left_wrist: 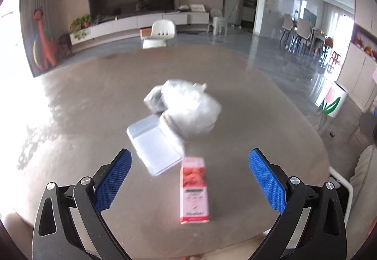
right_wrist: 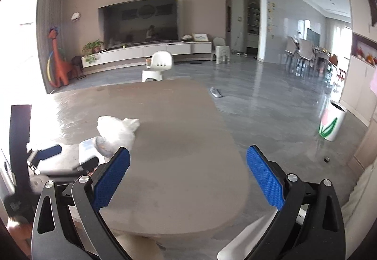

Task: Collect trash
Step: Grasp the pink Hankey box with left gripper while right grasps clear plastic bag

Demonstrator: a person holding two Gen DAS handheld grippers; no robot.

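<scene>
On the brown table point(left_wrist: 94, 118), a pink carton point(left_wrist: 194, 191) lies flat between the open fingers of my left gripper point(left_wrist: 189, 179). Behind it lies a clear plastic lidded box point(left_wrist: 155, 145), and behind that a crumpled whitish plastic bag point(left_wrist: 188, 106). My right gripper point(right_wrist: 188, 178) is open and empty over the table's right part point(right_wrist: 183, 142). In the right wrist view the bag point(right_wrist: 117, 130) and the left gripper point(right_wrist: 68, 156) show at the left.
A white bin with a tulip print point(right_wrist: 331, 124) stands on the floor to the right; it also shows in the left wrist view point(left_wrist: 332, 99). A white chair point(left_wrist: 159, 33) stands beyond the table's far edge. A small grey object point(right_wrist: 216, 92) lies on the floor.
</scene>
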